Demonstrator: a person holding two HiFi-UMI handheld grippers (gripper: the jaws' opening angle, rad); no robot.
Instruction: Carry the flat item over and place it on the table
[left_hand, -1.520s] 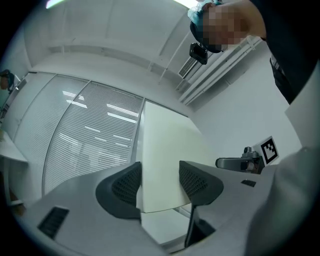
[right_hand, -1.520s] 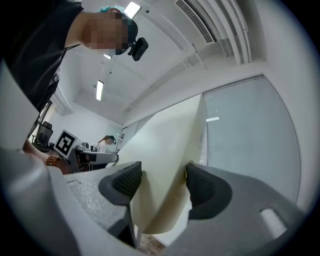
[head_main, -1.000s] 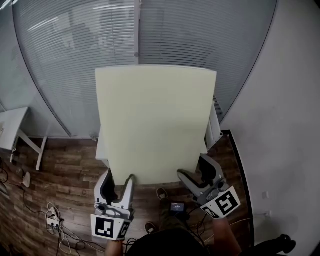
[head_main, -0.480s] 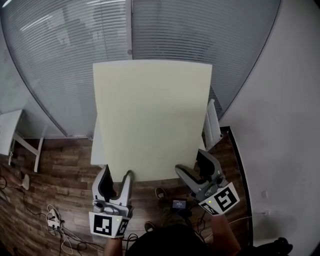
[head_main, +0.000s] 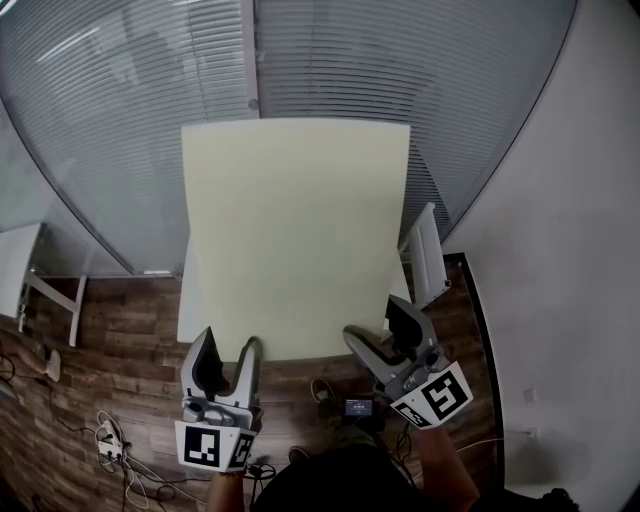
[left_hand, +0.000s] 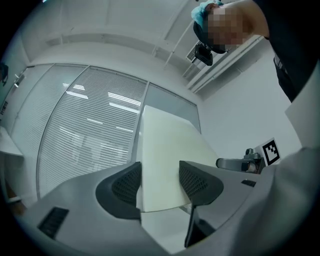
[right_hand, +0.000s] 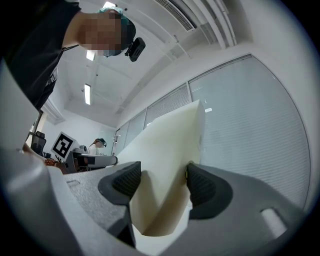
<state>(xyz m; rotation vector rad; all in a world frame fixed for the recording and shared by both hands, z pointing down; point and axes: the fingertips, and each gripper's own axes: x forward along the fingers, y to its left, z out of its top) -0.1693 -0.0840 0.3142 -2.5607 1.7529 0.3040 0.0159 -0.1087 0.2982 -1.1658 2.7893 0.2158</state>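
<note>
Foam sheet (head_main: 295, 235) pinched along near edge between jaws of left gripper (head_main: 230, 342) and right gripper (head_main: 378, 330), held level over white tabletop (head_main: 186, 305) for placing.

Slatted blinds (head_main: 130, 120) line a glass partition above dark wood-plank flooring (head_main: 120, 340); a white wall (head_main: 570, 250) stands right, a white desk (head_main: 20, 265) and loose cables (head_main: 110, 445) left.
</note>
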